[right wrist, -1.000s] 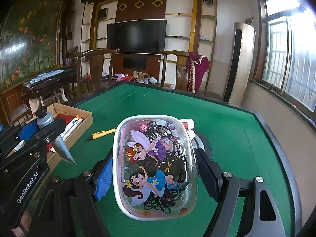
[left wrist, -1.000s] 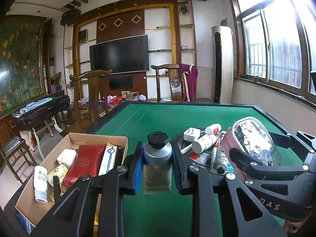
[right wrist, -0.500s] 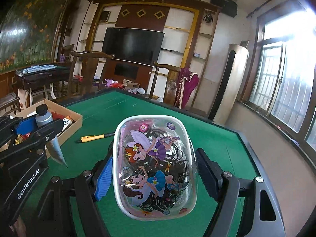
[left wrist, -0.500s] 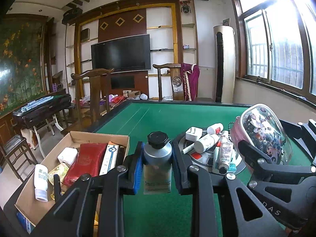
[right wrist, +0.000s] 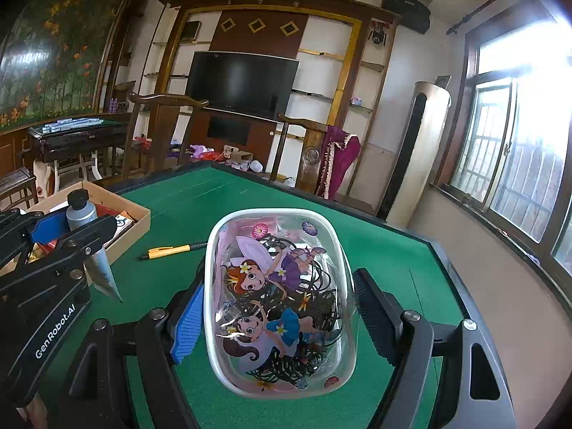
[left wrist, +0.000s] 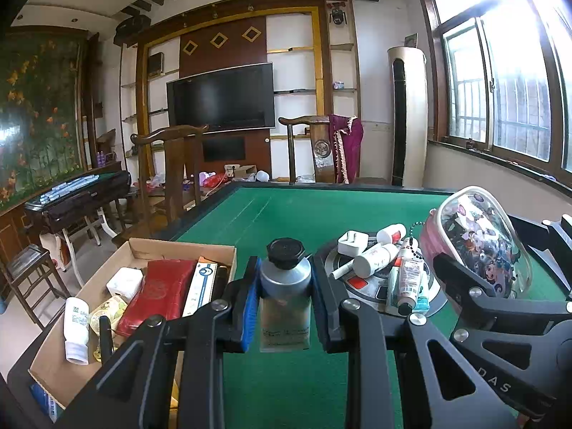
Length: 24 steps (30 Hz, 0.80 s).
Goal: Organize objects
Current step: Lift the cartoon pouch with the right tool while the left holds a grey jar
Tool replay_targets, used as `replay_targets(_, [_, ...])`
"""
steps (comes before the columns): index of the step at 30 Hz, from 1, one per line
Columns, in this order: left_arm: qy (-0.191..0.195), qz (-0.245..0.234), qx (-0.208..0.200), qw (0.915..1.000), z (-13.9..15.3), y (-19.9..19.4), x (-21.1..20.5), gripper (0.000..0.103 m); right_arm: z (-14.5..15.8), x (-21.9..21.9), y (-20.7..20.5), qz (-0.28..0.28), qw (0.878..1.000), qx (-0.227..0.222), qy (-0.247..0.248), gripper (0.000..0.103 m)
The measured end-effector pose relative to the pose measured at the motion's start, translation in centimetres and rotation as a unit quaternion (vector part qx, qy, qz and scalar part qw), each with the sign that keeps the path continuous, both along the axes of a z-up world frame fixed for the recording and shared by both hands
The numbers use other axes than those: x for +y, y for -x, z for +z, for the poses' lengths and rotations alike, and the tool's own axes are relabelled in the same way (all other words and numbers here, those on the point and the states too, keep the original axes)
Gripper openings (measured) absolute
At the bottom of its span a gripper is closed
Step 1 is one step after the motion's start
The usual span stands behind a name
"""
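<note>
My left gripper [left wrist: 285,287] is shut on a silver tube with a black cap [left wrist: 285,316], held upright above the green table [left wrist: 286,214], just right of the cardboard box [left wrist: 178,245]. My right gripper [right wrist: 279,307] is shut on a clear pouch printed with cartoon fairies [right wrist: 279,286] and stuffed with dark hair ties, lifted off the felt. From the left wrist view the pouch [left wrist: 479,246] hangs at the right, tilted. The right wrist view shows the left gripper [right wrist: 71,228] and its tube [right wrist: 81,214] at the far left.
The box holds a red case [left wrist: 161,293], a white tube [left wrist: 75,325] and a white charger [left wrist: 125,282]. Small bottles, tubes [left wrist: 409,279] and another charger [left wrist: 352,243] lie piled on the table's round centre panel. A yellow pen [right wrist: 171,250] lies on the felt. Wooden chairs stand behind.
The right gripper has lifted slightly and rolled with the pouch, which now sits higher and more tilted in the left wrist view. The left gripper and its tube have stayed still.
</note>
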State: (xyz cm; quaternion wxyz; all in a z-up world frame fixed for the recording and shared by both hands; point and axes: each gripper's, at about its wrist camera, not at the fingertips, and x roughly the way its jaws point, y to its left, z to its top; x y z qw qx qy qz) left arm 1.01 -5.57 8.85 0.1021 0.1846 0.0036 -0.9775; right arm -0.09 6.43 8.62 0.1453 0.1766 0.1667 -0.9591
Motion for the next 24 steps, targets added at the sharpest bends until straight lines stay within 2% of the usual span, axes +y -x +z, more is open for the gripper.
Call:
replay_targets(6, [-0.002, -0.002, 0.001, 1.0000, 0.1, -0.1, -0.2, 0.025, 0.3, 0.4, -0.1, 0.003, 1.000, -0.006, 0.012, 0.082])
replay_targets(14, [-0.051, -0.007, 0.004, 0.9986, 2.4, -1.5, -2.6, 0.026, 1.6, 1.5, 0.3, 0.008, 0.999, -0.019, 0.046, 0.082])
replay_targets(20, [-0.073, 0.003, 0.003, 0.9973, 4.2, -3.8, -6.6, 0.026, 2.6, 0.3, -0.7, 0.056, 0.994, -0.049, 0.083, 0.082])
replay_targets(24, [-0.093, 0.014, -0.007, 0.9955, 4.7, -5.2, -10.6, 0.026, 3.2, -1.9, -1.5, 0.108, 0.985, -0.084, 0.108, 0.082])
